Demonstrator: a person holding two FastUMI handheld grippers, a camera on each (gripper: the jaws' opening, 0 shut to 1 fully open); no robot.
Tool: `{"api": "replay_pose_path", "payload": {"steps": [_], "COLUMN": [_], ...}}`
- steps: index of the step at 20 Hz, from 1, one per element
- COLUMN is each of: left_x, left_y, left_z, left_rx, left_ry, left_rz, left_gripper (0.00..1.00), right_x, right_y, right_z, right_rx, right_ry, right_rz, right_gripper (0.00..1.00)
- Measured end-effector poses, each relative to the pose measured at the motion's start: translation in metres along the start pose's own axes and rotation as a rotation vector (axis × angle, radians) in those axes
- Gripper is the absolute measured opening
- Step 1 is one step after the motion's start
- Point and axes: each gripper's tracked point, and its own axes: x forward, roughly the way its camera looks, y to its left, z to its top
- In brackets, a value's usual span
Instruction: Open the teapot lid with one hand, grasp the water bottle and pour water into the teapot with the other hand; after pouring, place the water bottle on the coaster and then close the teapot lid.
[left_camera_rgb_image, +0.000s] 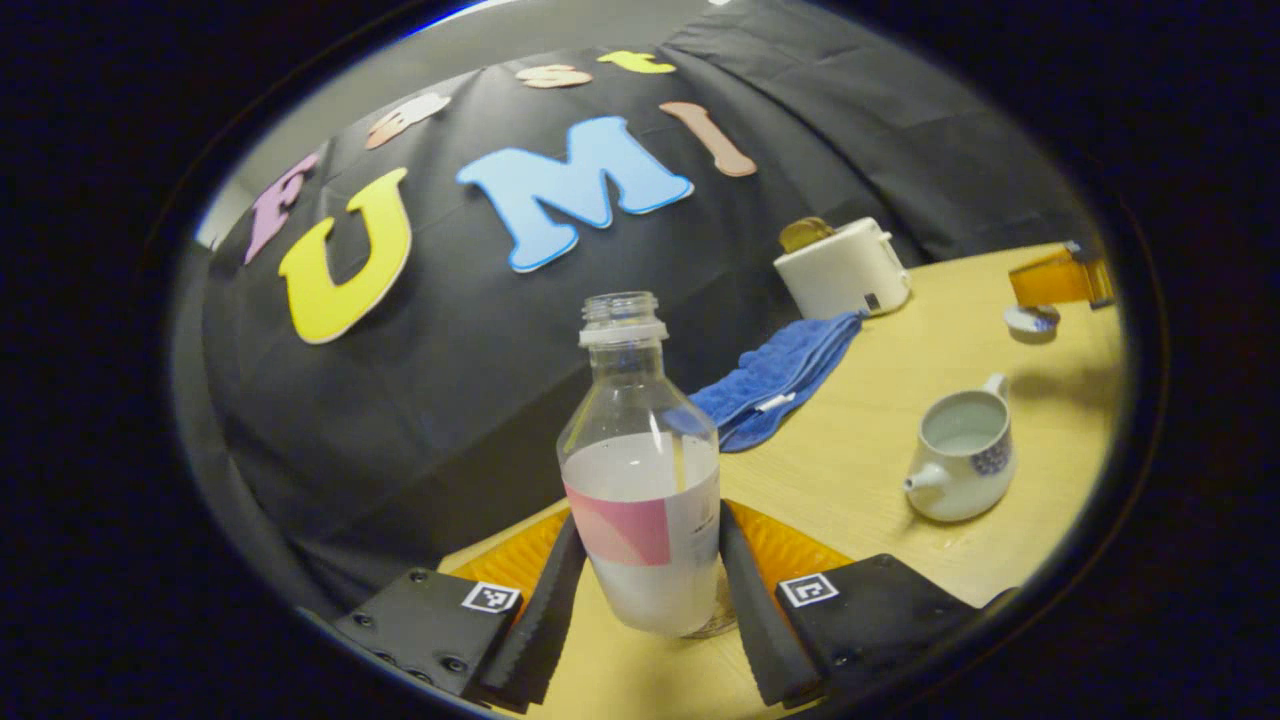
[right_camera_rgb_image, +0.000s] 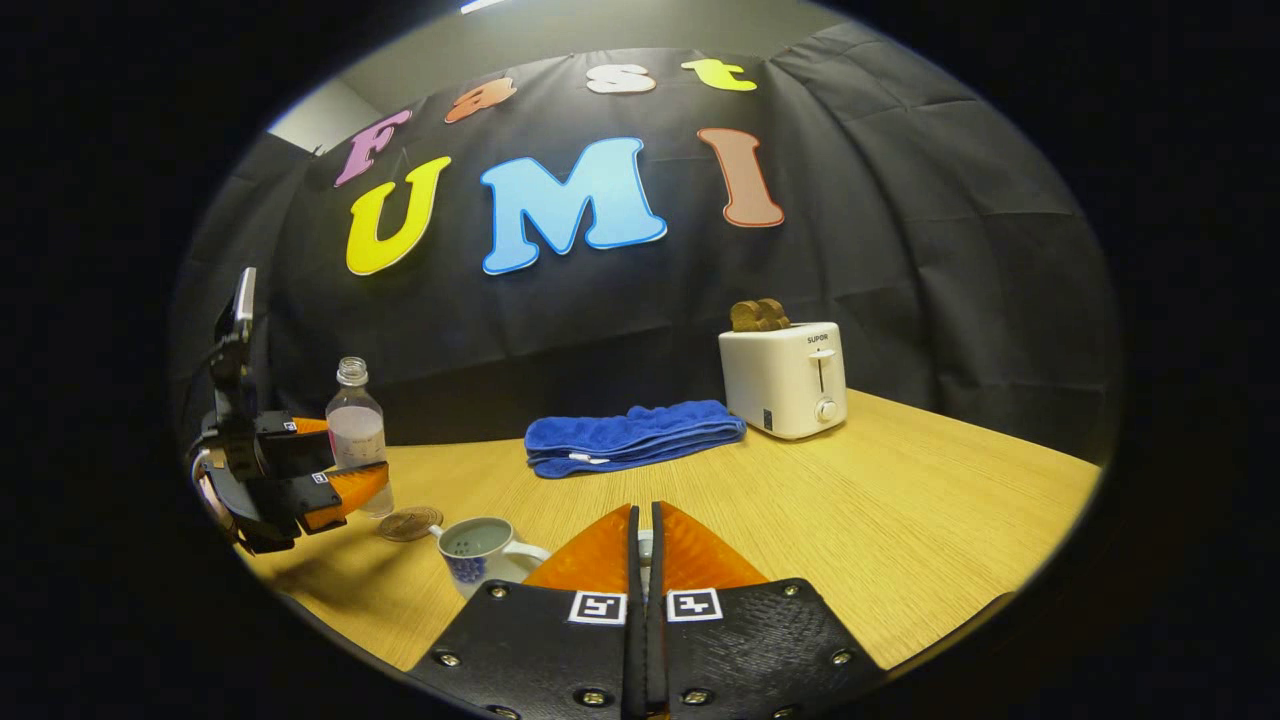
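Note:
An uncapped clear water bottle (left_camera_rgb_image: 640, 470) with a pink label, partly full, stands upright between my left gripper's (left_camera_rgb_image: 648, 570) fingers, which press on both its sides. In the right gripper view the bottle (right_camera_rgb_image: 357, 432) is at the far left with the left gripper (right_camera_rgb_image: 335, 478) around it, its base low beside the round brown coaster (right_camera_rgb_image: 409, 522). The white teapot (left_camera_rgb_image: 963, 452) stands open on the table with water inside. My right gripper (right_camera_rgb_image: 645, 525) is shut on the teapot lid (right_camera_rgb_image: 646, 548), held up behind the teapot (right_camera_rgb_image: 483, 556). That lid (left_camera_rgb_image: 1030, 319) hangs at the far right.
A folded blue towel (right_camera_rgb_image: 632, 436) lies at the back of the wooden table (right_camera_rgb_image: 900, 520). To its right stands a white toaster (right_camera_rgb_image: 786, 378) with bread in it. The table's right half is bare wood.

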Motion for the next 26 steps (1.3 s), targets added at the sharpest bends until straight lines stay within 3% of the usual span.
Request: {"api": "replay_pose_path", "payload": {"steps": [3,7,8,9,10,21,26], "left_x": [0.008,0.013,0.016,0.018,0.017,0.023,0.017], "left_y": [0.006,0.011,0.011,0.014,0.014,0.007,0.006], "left_z": [-0.003,-0.007,-0.010,-0.014,-0.019,-0.030,-0.032], "left_rx": [-0.231,-0.417,-0.454,-0.468,-0.474,-0.442,-0.460], "left_ry": [-0.022,-0.031,-0.024,-0.019,-0.012,0.036,0.051], "left_rz": [-0.008,-0.018,-0.017,-0.012,-0.008,0.006,0.006], "left_gripper": [0.86,0.85,0.79,0.73,0.84,0.86,1.00], "right_x": [0.001,0.003,0.003,0.003,0.003,0.001,0.001], "right_y": [0.001,0.000,0.000,0.000,0.000,0.000,0.001], "right_z": [-0.002,-0.006,-0.006,-0.007,-0.007,-0.004,-0.004], "right_rx": [-0.014,-0.022,-0.023,-0.024,-0.026,-0.016,-0.012], "right_ry": [0.009,0.021,0.022,0.023,0.023,0.016,0.013], "right_rz": [-0.001,-0.007,-0.007,-0.008,-0.008,-0.007,-0.003], "right_gripper": [0.00,0.00,0.00,0.00,0.00,0.00,0.00]}}
